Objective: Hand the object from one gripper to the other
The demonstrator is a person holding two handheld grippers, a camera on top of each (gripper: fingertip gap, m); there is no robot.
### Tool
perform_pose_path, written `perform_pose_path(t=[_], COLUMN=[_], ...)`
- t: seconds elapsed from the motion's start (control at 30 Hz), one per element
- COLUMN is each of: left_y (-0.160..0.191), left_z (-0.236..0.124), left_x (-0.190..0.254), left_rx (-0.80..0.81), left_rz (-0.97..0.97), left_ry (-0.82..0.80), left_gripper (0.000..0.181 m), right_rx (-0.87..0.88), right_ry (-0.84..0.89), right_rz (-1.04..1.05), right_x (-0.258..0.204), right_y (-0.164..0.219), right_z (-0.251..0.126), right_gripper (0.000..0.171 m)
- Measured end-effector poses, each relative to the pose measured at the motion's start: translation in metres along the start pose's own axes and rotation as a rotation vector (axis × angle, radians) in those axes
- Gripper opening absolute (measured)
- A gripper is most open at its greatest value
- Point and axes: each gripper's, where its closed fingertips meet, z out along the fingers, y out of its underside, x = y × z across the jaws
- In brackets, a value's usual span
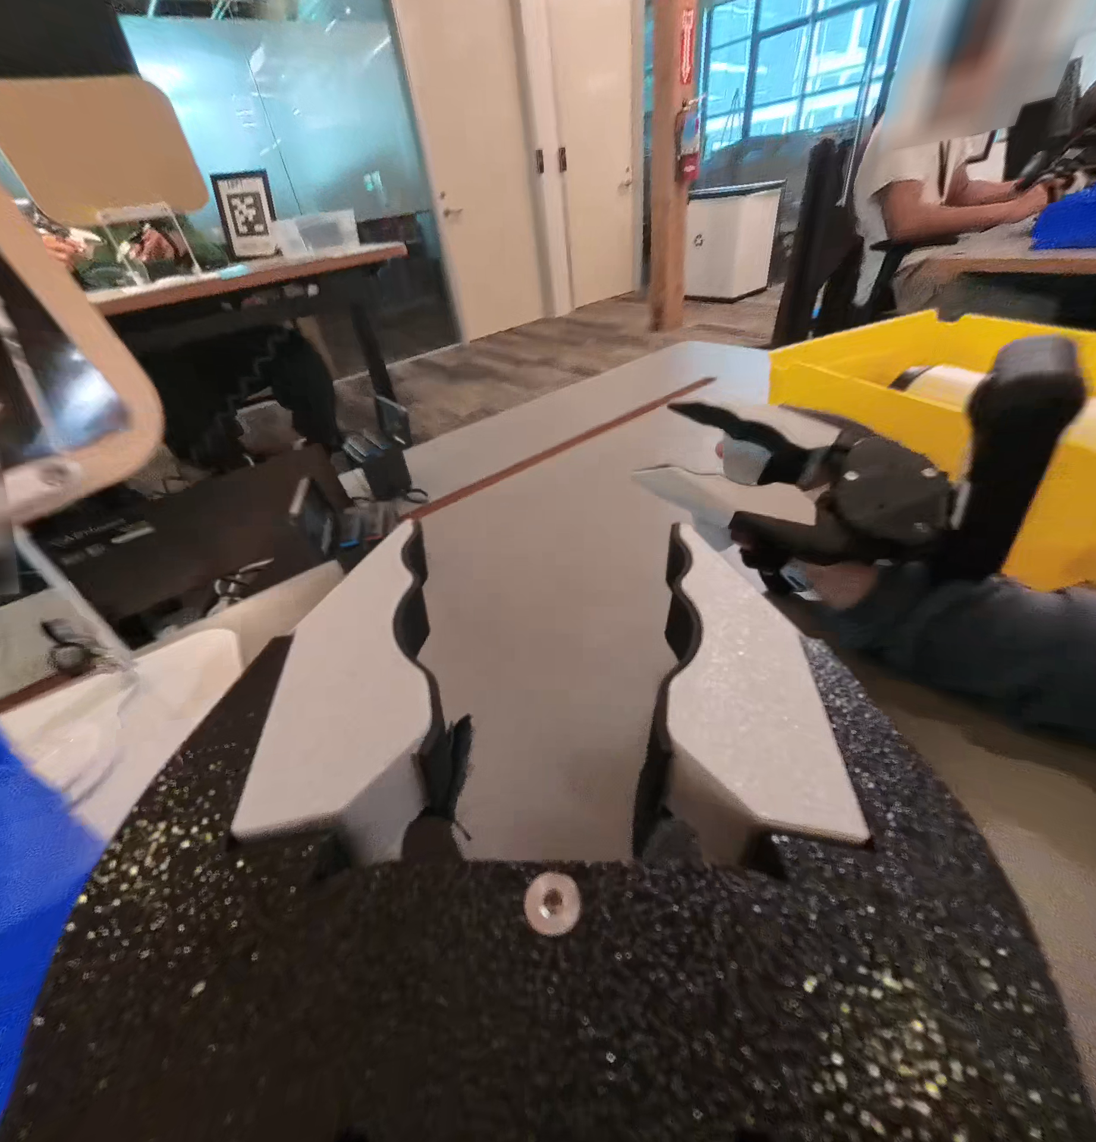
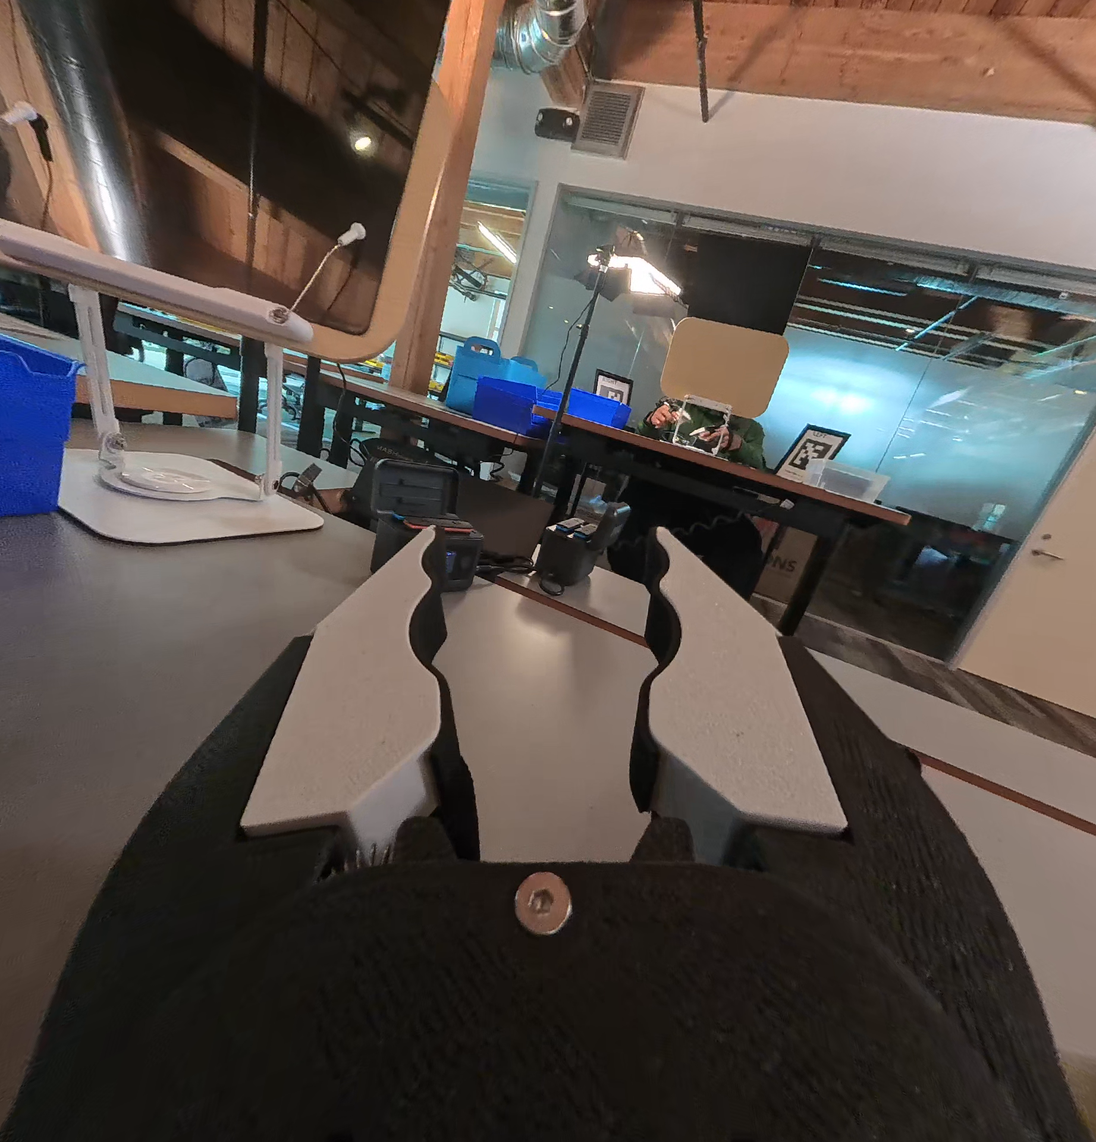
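Both claws are spread and nothing is pinched: the left claw and the right claw are held over the grey surface. The object cannot be told.

The left wrist view is sitting low over the grey table, looking along its own fingers toward the far doors at 12 o'clock, with the right gripper near at 2 o'clock. The right wrist view is tilting upward, facing a glass wall. Both are sharing the table's brown seam and the distant desk.
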Motion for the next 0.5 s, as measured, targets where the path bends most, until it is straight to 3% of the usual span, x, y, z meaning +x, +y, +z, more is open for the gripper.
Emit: perform_pose_path(t=[0.1,0.17,0.3,0.5], left_y=[-0.018,-0.006,0.062,0.148], left_z=[-0.049,-0.079,-0.125,-0.152], left_x=[-0.036,-0.079,-0.140,-0.160], left_rx=[-0.034,-0.160,-0.551,-0.908], left_rz=[0.134,0.245,0.427,0.541], left_ry=[-0.011,-0.047,0.033,0.174], left_gripper=[0.060,0.057,0.065,0.062], right_rx=[-0.004,-0.007,-0.012,-0.011], right_ry=[-0.006,-0.017,-0.037,-0.037], right_rz=[-0.013,-0.032,-0.068,-0.068], right_x=[-0.002,-0.006,-0.012,-0.011], right_y=[0.001,0.001,0.002,0.002], right_z=[0.001,0.003,0.004,0.005], right_gripper=[0.062,0.061,0.056,0.054])
